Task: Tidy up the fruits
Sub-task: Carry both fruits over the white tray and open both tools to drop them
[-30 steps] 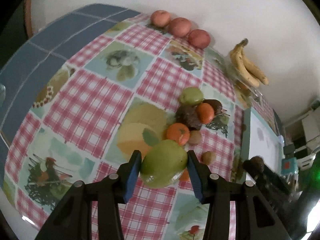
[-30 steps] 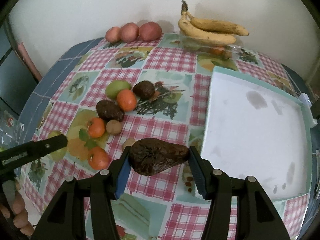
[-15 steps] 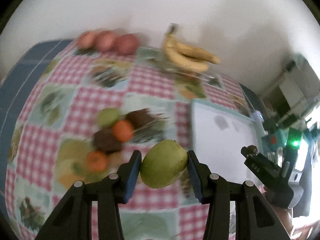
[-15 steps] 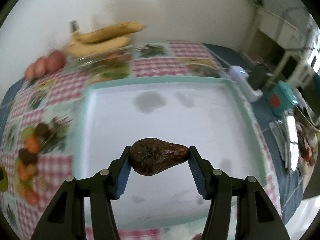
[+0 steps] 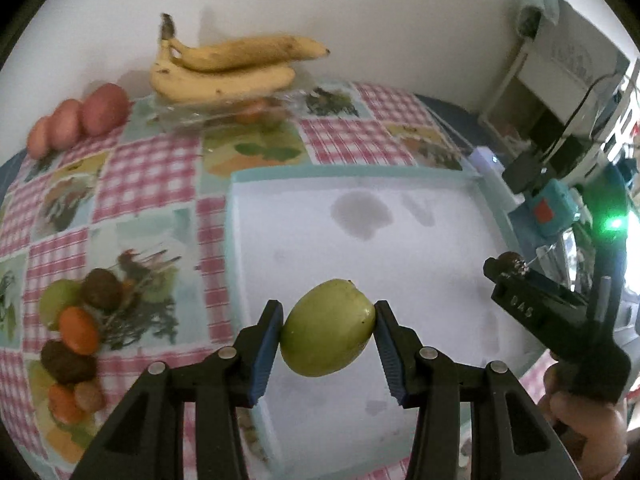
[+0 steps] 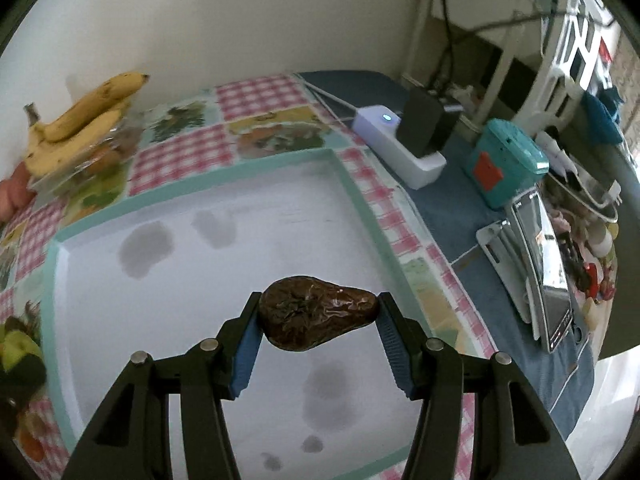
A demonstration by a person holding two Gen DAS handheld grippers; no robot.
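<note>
Clamping a green fruit [image 5: 328, 328], the left gripper [image 5: 328, 322] hung over the white tray [image 5: 236, 208] on the counter [image 5: 152, 176]; the right gripper [image 6: 318, 312] gripped a wrinkled dark avocado [image 6: 316, 312] above that tray. Only the left view showed the loose fruit pile [image 5: 76, 336] and three red fruits [image 5: 80, 118]; only the right showed a teal box [image 6: 506, 162]. A second earlier both grippers hung over the checked cloth beside the pile. Bananas [image 5: 228, 68] lay on a clear container [image 5: 192, 116].

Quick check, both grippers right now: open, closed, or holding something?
Left gripper: closed on a green fruit, above the white tray.
Right gripper: closed on a dark, wrinkled avocado, above the same tray.
</note>
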